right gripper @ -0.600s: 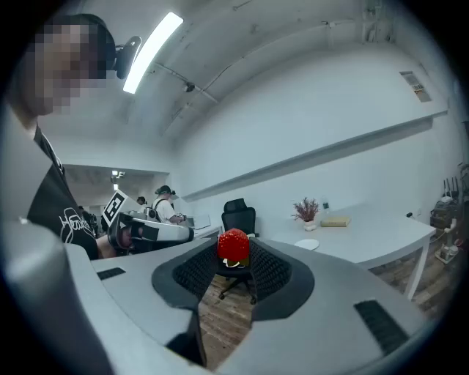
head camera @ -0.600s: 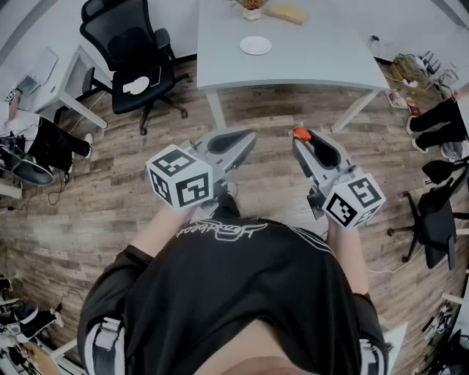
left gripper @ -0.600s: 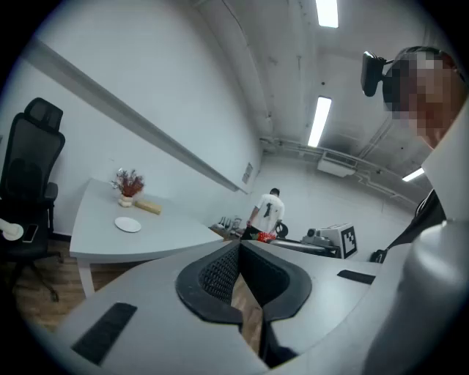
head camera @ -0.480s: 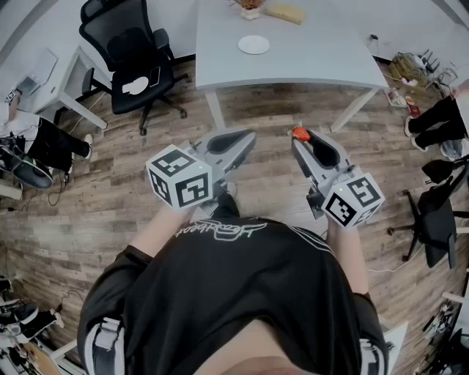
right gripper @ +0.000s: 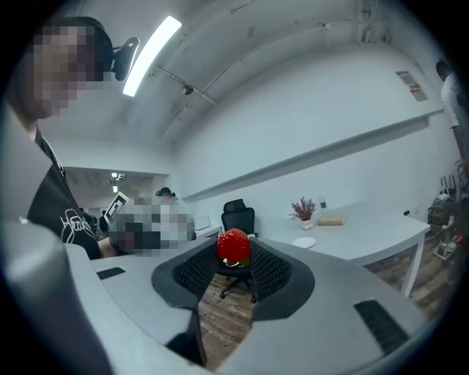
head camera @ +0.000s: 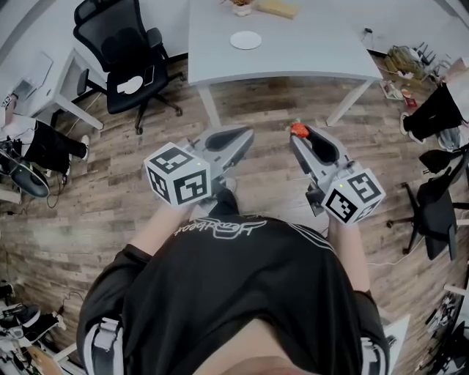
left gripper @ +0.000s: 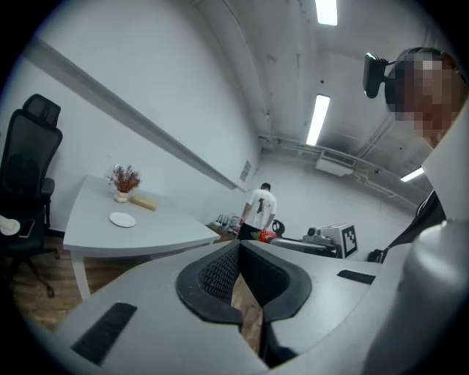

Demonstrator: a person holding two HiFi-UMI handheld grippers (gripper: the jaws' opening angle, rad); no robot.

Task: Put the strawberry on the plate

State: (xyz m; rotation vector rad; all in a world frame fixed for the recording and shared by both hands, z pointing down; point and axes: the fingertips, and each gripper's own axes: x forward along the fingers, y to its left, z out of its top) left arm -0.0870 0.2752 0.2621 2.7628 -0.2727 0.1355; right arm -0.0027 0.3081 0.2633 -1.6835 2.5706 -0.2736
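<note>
A red strawberry (head camera: 298, 130) (right gripper: 233, 245) sits pinched between the tips of my right gripper (head camera: 300, 135) (right gripper: 234, 253), which is shut on it and held over the wood floor at chest height. A small white plate (head camera: 245, 40) (right gripper: 303, 242) (left gripper: 122, 219) lies on the grey table (head camera: 308, 51) well ahead of both grippers. My left gripper (head camera: 246, 135) (left gripper: 238, 246) is level with the right one, its jaw tips touching with nothing between them. In the left gripper view the strawberry (left gripper: 266, 236) shows off to the right.
A vase of dried flowers (head camera: 240, 6) and a pale yellow block (head camera: 277, 9) stand at the table's far edge. A black office chair (head camera: 121, 51) is left of the table, another chair (head camera: 432, 212) at the right. A person (left gripper: 260, 209) stands far back.
The table and plate have slid slightly up and left in the head view. Both grippers keep their stance, and the strawberry stays in the right one.
</note>
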